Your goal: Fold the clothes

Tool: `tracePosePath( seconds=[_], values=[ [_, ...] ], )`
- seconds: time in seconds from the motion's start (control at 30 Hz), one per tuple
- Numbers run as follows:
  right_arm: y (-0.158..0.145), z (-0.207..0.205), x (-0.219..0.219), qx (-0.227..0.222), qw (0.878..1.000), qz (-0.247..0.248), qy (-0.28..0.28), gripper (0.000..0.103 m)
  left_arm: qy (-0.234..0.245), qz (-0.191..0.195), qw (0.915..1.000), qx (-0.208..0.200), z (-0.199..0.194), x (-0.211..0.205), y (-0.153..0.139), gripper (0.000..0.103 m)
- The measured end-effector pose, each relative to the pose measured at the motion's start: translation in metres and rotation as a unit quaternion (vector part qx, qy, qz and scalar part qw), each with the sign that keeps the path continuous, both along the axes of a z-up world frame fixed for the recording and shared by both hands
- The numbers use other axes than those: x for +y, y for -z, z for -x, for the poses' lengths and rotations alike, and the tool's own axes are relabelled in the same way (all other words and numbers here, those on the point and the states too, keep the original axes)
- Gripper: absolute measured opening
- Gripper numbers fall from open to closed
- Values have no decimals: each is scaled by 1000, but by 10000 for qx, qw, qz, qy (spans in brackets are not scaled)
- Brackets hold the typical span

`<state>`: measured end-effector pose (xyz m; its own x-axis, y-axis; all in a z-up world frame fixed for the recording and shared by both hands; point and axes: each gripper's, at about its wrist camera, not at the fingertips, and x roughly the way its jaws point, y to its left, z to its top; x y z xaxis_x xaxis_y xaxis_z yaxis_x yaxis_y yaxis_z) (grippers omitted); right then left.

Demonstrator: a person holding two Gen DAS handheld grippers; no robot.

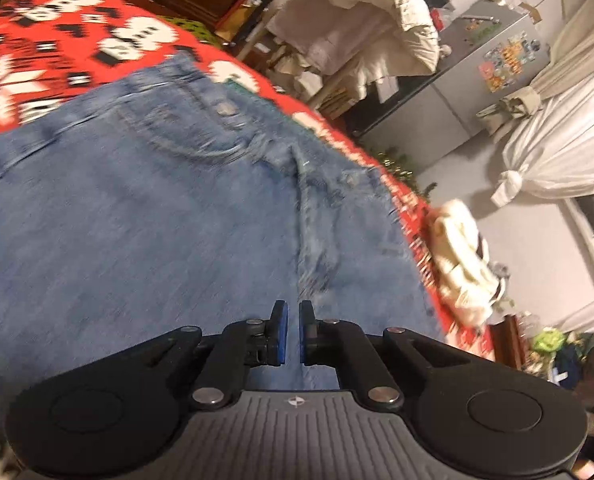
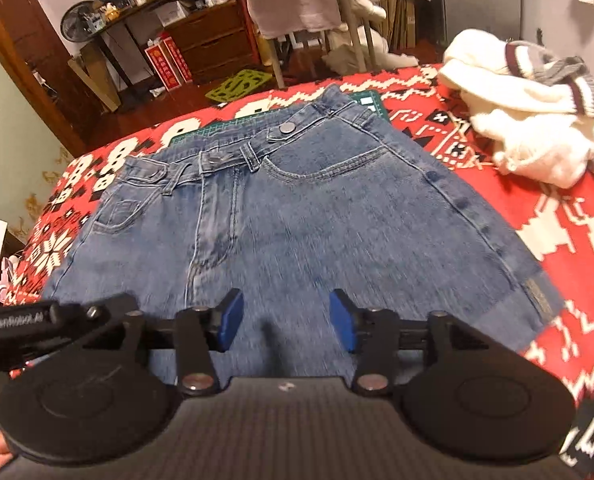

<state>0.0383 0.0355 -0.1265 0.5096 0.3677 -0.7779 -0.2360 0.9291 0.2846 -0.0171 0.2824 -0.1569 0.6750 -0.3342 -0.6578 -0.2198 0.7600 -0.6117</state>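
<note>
Starting nearest: our left gripper point(image 1: 293, 330) hangs just above the denim w/ pads nearly touching, only a thin slit between them, nothing pinched that we can see. Our right gripper point(image 2: 286, 320) has its blue pads spread wide, also empty, hovering over the lower part of the jeans point(image 2: 289, 216). The jeans lie face up and flat on the red patterned blanket point(image 2: 557, 240), waistband at the far edge, button point(image 2: 286, 128) done up; legs run under us, out of view. No fold made yet as far as we can tell, so the task is at the start. Further right, a white knit garment point(image 2: 525, 120) sits crumpled, unfolded too. Beyond the bed: cluttered room, drawers, chair w/ clothes.
</note>
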Motion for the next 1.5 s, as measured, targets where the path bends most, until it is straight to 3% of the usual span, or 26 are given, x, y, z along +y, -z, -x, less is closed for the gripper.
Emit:
tracePosePath(
  seconds=[0.07,0.13,0.17,0.23,0.33,0.43,0.5,0.6,0.67,0.8,0.9,1.17,1.3,1.5],
  values=[
    [-3,13,-7,-10,10000,8,53,58,-78,116,9999,-76,16,6,-6,6],
    [-9,26,-12,-80,9998,159,-24,60,-161,41,9997,-172,28,10,-15,20],
    [-14,32,-14,-179,9995,262,-84,63,-198,-41,9996,-204,33,10,-20,29],
    [-24,46,-18,-379,9980,468,-205,70,-201,-241,9992,-252,44,10,-33,30],
    [-42,62,-24,-721,9947,635,-362,85,-199,-398,9987,-242,61,14,-56,39],
    [-56,71,-29,-946,9919,681,-509,94,-137,-868,9956,-311,77,13,-86,52],
    [-64,76,-32,-1089,9894,756,-590,102,-99,-1369,9900,-337,84,9,-100,67],
    [-70,84,-34,-1249,9861,842,-707,102,-49,-2063,9778,-351,91,1,-109,77],
    [-68,87,-35,-1293,9848,873,-768,102,-45,-2295,9730,-258,88,-3,-101,77],
    [-53,84,-36,-1059,9886,727,-780,102,-237,-2291,9730,118,72,-7,-78,77],
    [-40,76,-36,-918,9915,563,-732,103,-262,-2469,9681,351,57,-15,-57,77],
    [-2,47,-25,-467,9899,797,-1072,103,341,-2980,9511,733,30,-41,-2,77],
    [15,27,-16,14,9917,797,-1010,103,430,-3003,9493,822,25,-42,8,77],
    [31,18,-7,66,9903,1101,-841,103,456,-3000,9492,830,24,-44,12,83]
  ],
)
